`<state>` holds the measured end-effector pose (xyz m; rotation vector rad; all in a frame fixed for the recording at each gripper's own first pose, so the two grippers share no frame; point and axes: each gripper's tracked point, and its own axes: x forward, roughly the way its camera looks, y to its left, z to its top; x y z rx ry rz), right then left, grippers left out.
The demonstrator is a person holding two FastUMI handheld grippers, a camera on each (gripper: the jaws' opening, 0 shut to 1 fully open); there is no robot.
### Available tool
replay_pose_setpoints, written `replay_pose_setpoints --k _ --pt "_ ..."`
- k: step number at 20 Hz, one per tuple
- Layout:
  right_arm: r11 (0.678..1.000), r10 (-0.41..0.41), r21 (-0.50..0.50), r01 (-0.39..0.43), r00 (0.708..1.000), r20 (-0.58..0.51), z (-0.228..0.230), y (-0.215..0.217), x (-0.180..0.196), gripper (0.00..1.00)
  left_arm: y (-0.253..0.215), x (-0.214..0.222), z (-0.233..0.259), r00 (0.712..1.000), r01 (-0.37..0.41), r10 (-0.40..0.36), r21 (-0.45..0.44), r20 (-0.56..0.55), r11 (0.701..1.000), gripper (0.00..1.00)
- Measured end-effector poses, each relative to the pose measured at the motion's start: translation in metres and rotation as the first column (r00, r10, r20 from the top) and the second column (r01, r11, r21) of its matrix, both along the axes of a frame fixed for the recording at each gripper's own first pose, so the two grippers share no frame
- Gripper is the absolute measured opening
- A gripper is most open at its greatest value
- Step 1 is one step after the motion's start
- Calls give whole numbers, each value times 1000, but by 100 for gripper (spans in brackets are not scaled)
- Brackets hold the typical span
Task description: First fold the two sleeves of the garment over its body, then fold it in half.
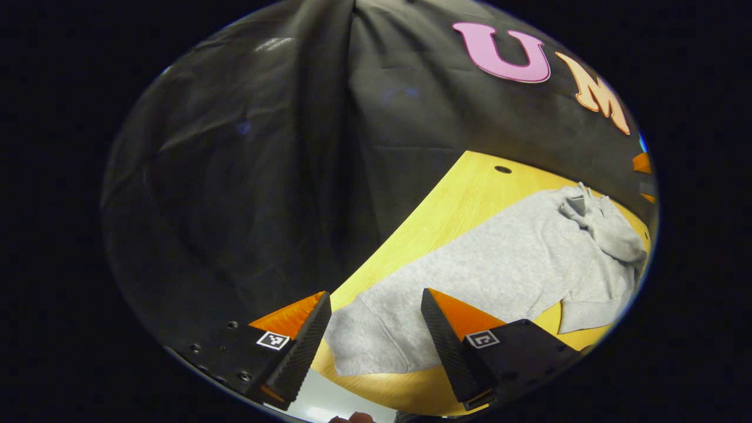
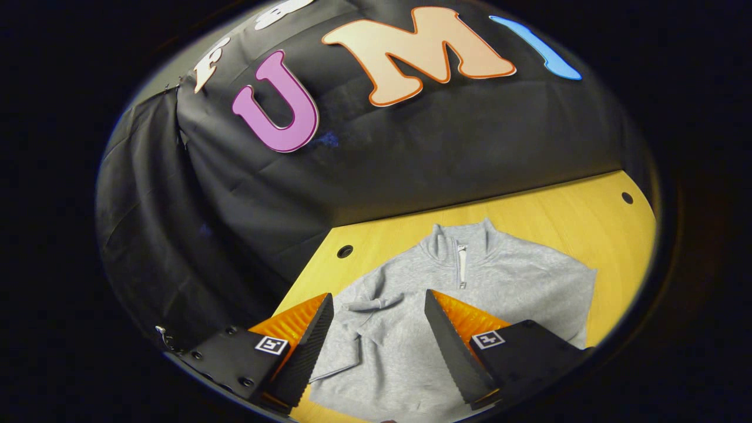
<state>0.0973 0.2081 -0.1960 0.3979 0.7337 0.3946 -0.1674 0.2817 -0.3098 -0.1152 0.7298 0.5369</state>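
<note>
A light grey zip-neck sweatshirt [image 2: 446, 294] lies flat on the yellow wooden table [image 2: 558, 217], collar and short zip toward the back wall. In the right gripper view one sleeve [image 2: 358, 320] lies folded over the body at the left, its cuff near the chest. My right gripper [image 2: 376, 329] hovers open above that folded sleeve, nothing between its fingers. In the left gripper view the same sweatshirt [image 1: 470, 276] stretches away to the right, with the collar bunched at the far end. My left gripper [image 1: 376, 329] is open above the garment's near corner, holding nothing.
The table [image 1: 464, 194] has small round holes [image 2: 345, 251] near its back corners. Black cloth walls close in behind and beside it. A pale strip of floor [image 1: 329, 399] shows below the table's near edge in the left gripper view.
</note>
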Motion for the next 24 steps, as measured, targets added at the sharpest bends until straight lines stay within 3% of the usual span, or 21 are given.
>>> replay_pose_setpoints --k 3,10,12,15,18,19,20,22,24 --pt "1000 -20 -1 20 1000 2 3 -11 -2 98 -6 -9 -26 998 -16 12 -59 -58 998 93" --pt "999 3 -37 -2 999 40 12 -26 -10 98 -6 -7 -27 999 -42 39 -95 -27 995 95" --pt "999 10 -31 -9 999 37 14 -30 -14 98 -14 -3 -27 999 -31 28 -99 -28 995 87" --pt "1000 8 -16 -8 999 46 19 -37 -17 93 -24 7 -28 999 7 -10 -102 -36 995 46" --pt "999 -9 -41 13 995 98 24 -56 -15 97 -30 12 -27 999 12 -17 -128 -37 992 28" --pt "999 -10 -41 14 995 103 24 -60 -17 97 -31 13 -26 998 13 -20 -134 -52 991 12" --pt "999 -10 -40 14 995 99 24 -66 -20 98 -31 13 -28 997 0 -11 -149 -73 989 4" --pt "999 -13 -45 18 995 101 26 -79 -21 98 -38 24 -19 998 -25 10 -237 -65 971 0" --pt "998 -21 -51 26 995 95 25 -93 -25 98 -31 42 -2 999 -39 36 -244 -16 969 0"
